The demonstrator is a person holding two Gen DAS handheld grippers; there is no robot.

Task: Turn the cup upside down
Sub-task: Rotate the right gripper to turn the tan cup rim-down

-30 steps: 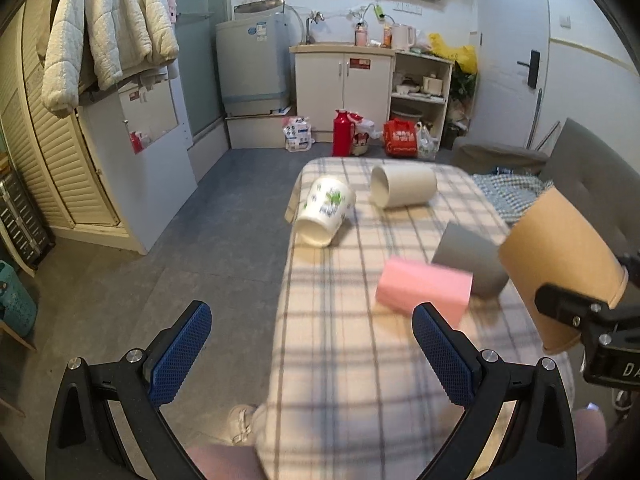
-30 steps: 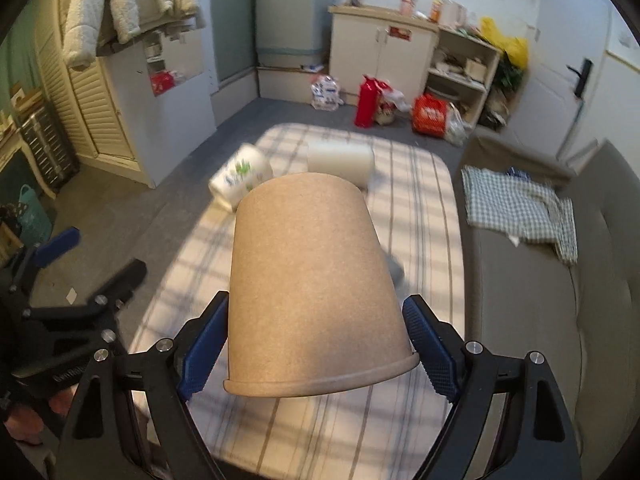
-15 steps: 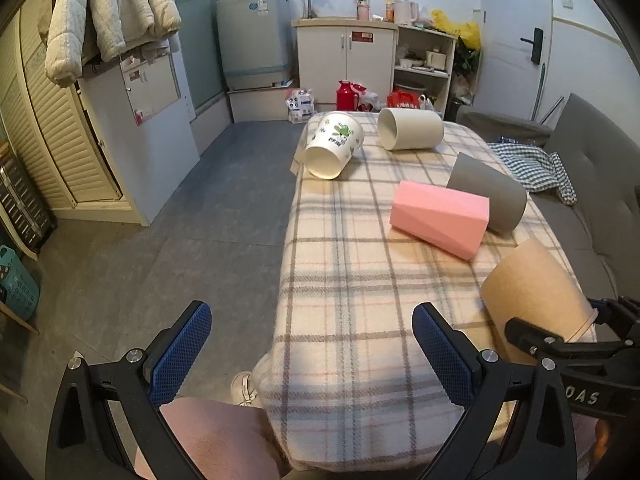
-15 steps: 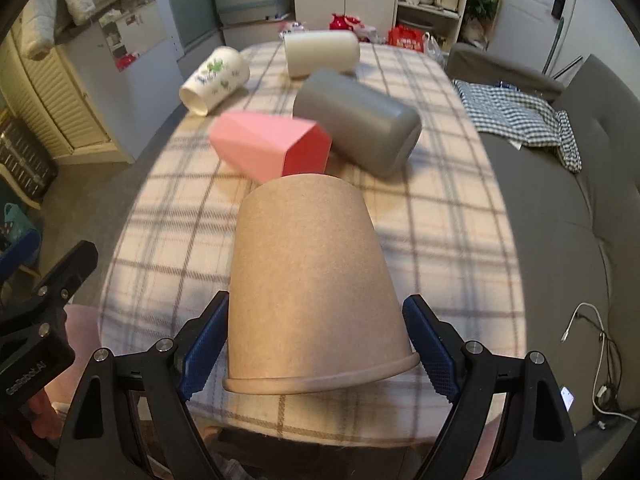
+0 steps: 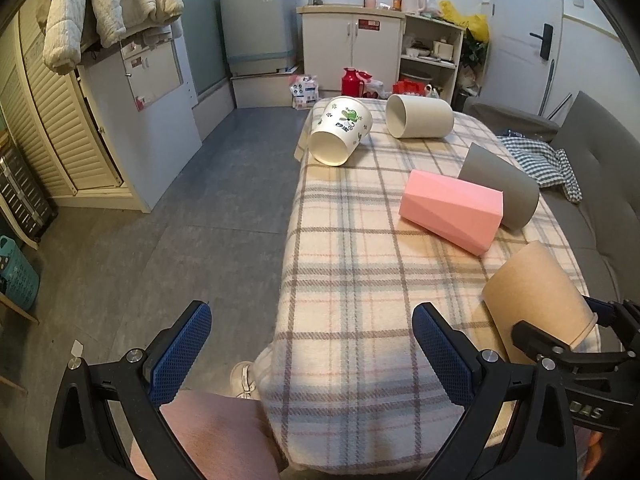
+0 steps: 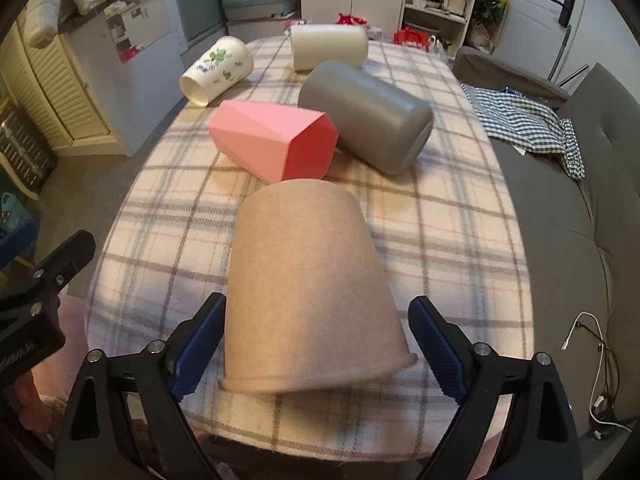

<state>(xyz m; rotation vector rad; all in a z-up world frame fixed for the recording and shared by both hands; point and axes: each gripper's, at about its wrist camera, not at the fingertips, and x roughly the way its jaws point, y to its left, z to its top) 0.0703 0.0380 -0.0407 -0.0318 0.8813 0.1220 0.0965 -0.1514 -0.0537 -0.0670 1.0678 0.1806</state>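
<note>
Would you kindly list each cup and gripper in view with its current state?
brown paper cup: between the right gripper's fingers, rim toward the camera
pink cup: on its side
grey cup: on its side, behind the pink one
plain white cup: on its side
green-print cup: on its side
right gripper: around the brown cup
left gripper: open, empty

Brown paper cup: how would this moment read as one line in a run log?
right hand-held gripper: shut on brown paper cup, mouth down, tilted | left hand-held gripper: open, empty | four other cups: lying on sides
</note>
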